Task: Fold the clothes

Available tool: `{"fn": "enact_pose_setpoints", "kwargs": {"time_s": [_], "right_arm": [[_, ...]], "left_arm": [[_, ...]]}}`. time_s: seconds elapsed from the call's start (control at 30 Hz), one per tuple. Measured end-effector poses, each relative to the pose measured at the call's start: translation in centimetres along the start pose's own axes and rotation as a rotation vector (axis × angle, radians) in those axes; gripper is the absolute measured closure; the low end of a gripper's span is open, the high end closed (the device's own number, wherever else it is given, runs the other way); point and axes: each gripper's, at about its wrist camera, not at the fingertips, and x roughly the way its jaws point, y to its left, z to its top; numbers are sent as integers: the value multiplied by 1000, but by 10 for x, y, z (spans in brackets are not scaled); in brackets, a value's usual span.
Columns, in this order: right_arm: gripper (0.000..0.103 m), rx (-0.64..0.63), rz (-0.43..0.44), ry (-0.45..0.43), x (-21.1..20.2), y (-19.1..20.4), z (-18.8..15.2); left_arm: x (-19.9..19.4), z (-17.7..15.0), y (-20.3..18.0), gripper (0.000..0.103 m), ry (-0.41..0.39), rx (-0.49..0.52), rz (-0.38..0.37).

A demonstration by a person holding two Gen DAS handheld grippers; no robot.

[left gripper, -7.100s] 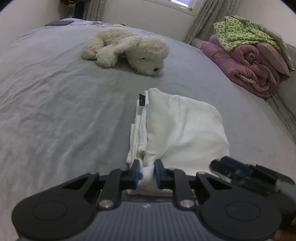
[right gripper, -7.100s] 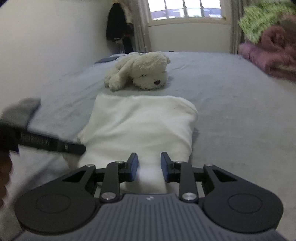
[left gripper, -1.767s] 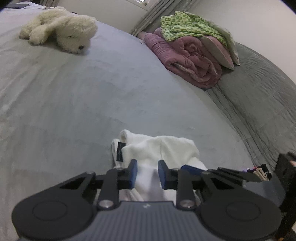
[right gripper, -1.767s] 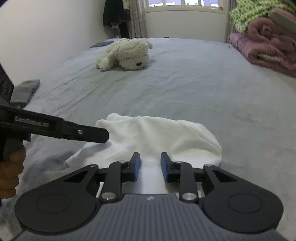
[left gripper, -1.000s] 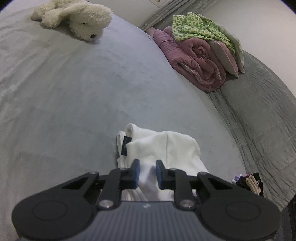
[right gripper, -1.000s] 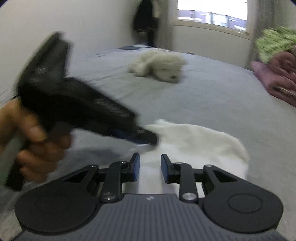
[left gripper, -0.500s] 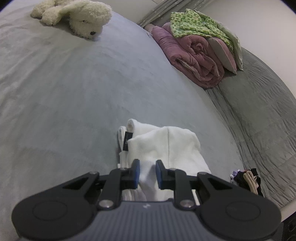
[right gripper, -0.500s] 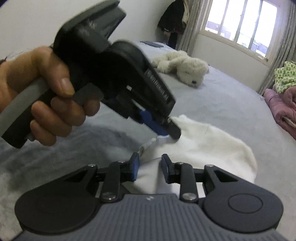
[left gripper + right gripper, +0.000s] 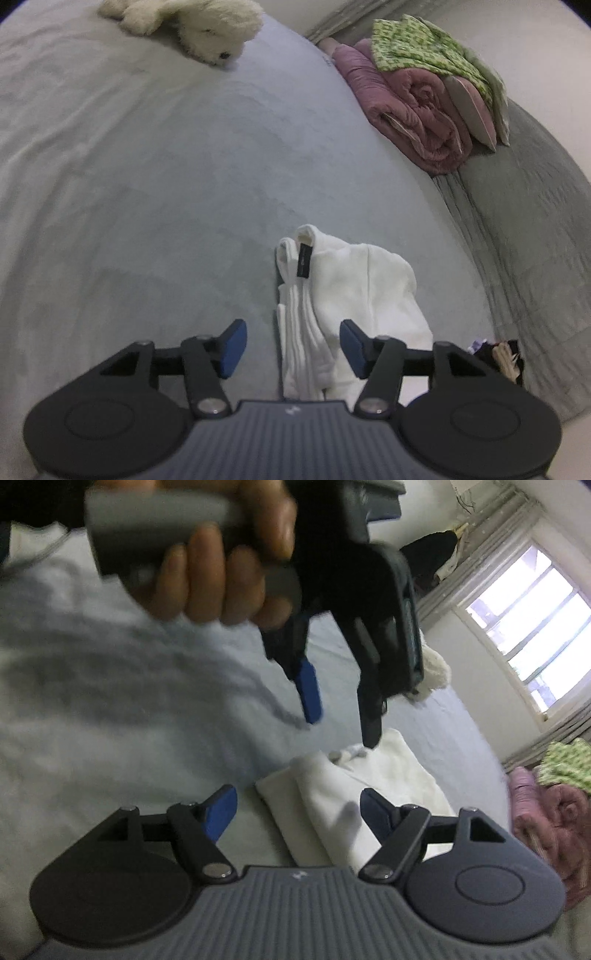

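The white garment (image 9: 343, 295) lies folded into a narrow bundle on the grey bed (image 9: 147, 177), near its edge, a small black tag (image 9: 304, 259) showing at the far end. The left tool (image 9: 291, 345) is opening — the garment's near end sits between the blue pads (image 9: 232, 347), which stand clear of the cloth. The right tool (image 9: 299, 814) is opening too, its pads apart on either side of the bundle's corner, gripping nothing. In the right wrist view a hand (image 9: 221, 587) holds the left tool above the garment. A white plush toy (image 9: 199, 18) lies far up the bed; rolled pink bedding (image 9: 417, 110) with a green patterned cloth (image 9: 424, 55) sits to the right.
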Motion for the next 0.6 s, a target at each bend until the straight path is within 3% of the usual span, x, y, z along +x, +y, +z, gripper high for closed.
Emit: {"fn": "enact_pose_setpoints", "kwargs": {"time_s": [0.3,0.4,0.47,0.6], "right_arm": [[32,-169,-156,38,31,17,-2],[42,-193,-162,43,32,22,-2],[58,-141,-135,54,36,15,-1],[70,-48,-112,45,38,-4,-1]], "left_arm": [[0,2,5,41,20,-63,3],[-2,1,4,39,22,-61,-5],[-2,1,5,38,29,-62,-3],[0,-2,8,34,46,-78,-7]]}}
